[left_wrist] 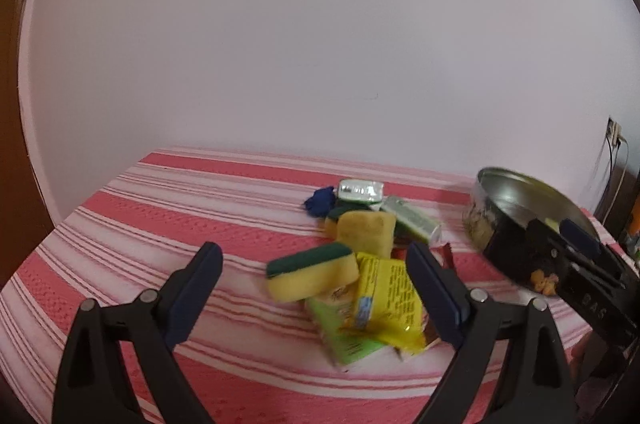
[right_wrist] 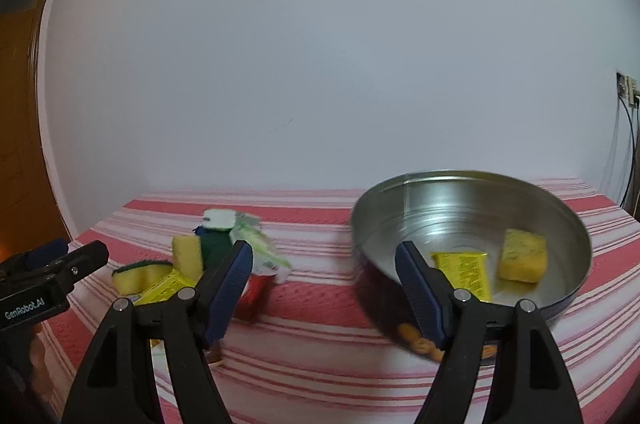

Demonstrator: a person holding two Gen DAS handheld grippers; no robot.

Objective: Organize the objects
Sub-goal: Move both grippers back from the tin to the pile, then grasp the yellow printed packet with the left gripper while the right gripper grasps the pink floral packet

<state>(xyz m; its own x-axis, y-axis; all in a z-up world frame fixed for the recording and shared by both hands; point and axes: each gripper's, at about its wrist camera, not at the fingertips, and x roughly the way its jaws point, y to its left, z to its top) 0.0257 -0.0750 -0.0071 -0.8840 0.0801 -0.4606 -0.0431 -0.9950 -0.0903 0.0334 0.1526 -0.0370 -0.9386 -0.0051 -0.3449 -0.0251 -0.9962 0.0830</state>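
Note:
A pile of small objects lies on a red and white striped cloth (left_wrist: 168, 208): a yellow sponge with a green pad (left_wrist: 312, 272), a second yellow sponge (left_wrist: 366, 234), a yellow packet (left_wrist: 386, 298), a light green packet (left_wrist: 348, 340), silver-green packets (left_wrist: 360, 191) and a blue scrap (left_wrist: 320, 202). My left gripper (left_wrist: 316, 298) is open just in front of the pile, empty. A round metal tin (right_wrist: 472, 220) holds a yellow sponge (right_wrist: 522, 256) and a yellow packet (right_wrist: 466, 274). My right gripper (right_wrist: 324, 288) is open, empty, left of the tin's near rim.
A plain white wall stands behind the table. A red packet (right_wrist: 256, 294) lies between the pile and the tin. A wall socket with cables (right_wrist: 626, 92) is at far right. A wooden door (right_wrist: 20, 128) is at left. The other gripper (right_wrist: 52, 276) shows at left edge.

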